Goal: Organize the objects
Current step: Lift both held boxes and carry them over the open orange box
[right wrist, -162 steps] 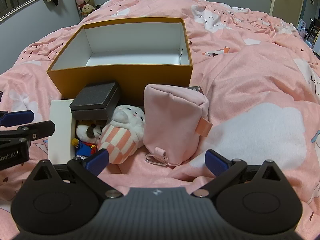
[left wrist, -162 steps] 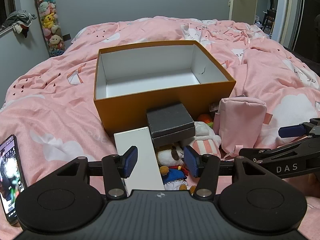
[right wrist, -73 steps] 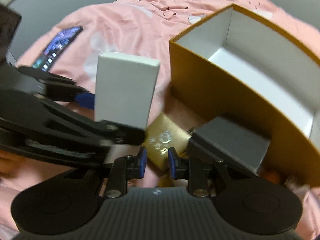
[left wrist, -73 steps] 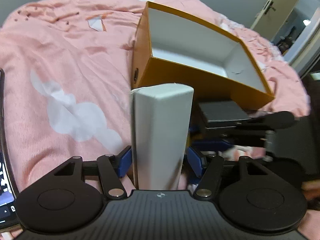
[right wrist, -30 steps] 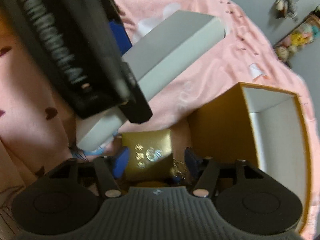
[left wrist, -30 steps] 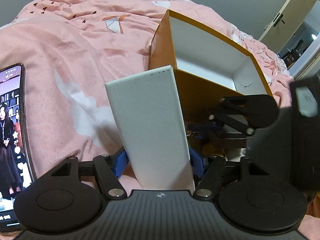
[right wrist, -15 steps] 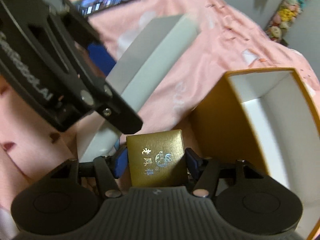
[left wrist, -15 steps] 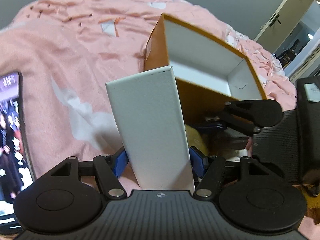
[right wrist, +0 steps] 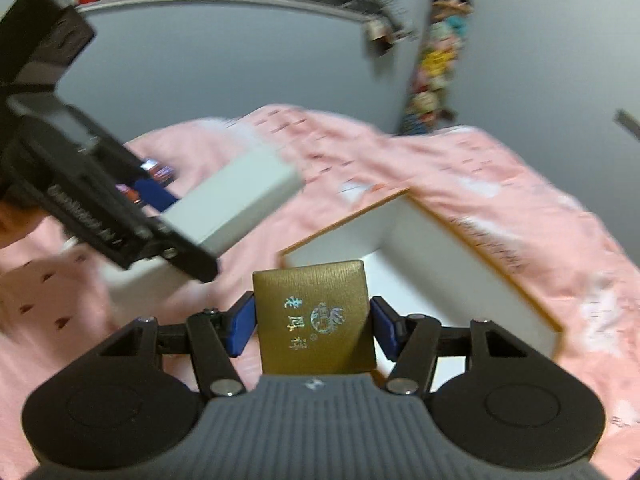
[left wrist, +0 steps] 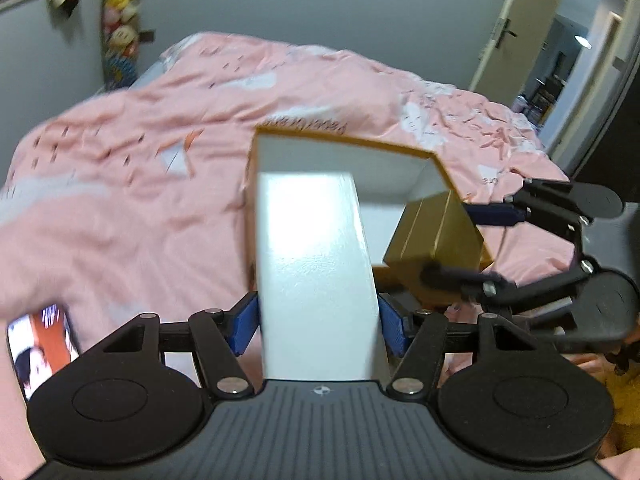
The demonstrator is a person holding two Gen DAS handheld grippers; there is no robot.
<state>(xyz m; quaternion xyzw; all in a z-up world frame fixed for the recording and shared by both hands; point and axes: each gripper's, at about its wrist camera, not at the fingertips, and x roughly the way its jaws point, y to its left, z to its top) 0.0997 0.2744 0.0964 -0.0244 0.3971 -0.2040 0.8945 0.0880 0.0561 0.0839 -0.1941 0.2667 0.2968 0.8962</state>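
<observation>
My left gripper (left wrist: 319, 322) is shut on a long white box (left wrist: 312, 264) and holds it up in front of the open orange box (left wrist: 344, 152). My right gripper (right wrist: 313, 326) is shut on a small gold box (right wrist: 314, 312) with printed characters, held over the near edge of the orange box (right wrist: 432, 248). In the left wrist view the gold box (left wrist: 434, 236) hangs at the orange box's right side, in the right gripper's fingers (left wrist: 492, 214). The white box (right wrist: 236, 200) shows at left in the right wrist view.
Everything sits on a bed with a pink quilt (left wrist: 120, 184). A lit phone (left wrist: 40, 340) lies on the quilt at the near left. A hanging row of plush toys (left wrist: 118, 20) is on the far wall. A doorway (left wrist: 560, 60) is at the far right.
Both grippers have lifted their boxes higher and moved toward the orange box. The gold box now hangs over the orange box's opening. The views tilted up toward the walls.
</observation>
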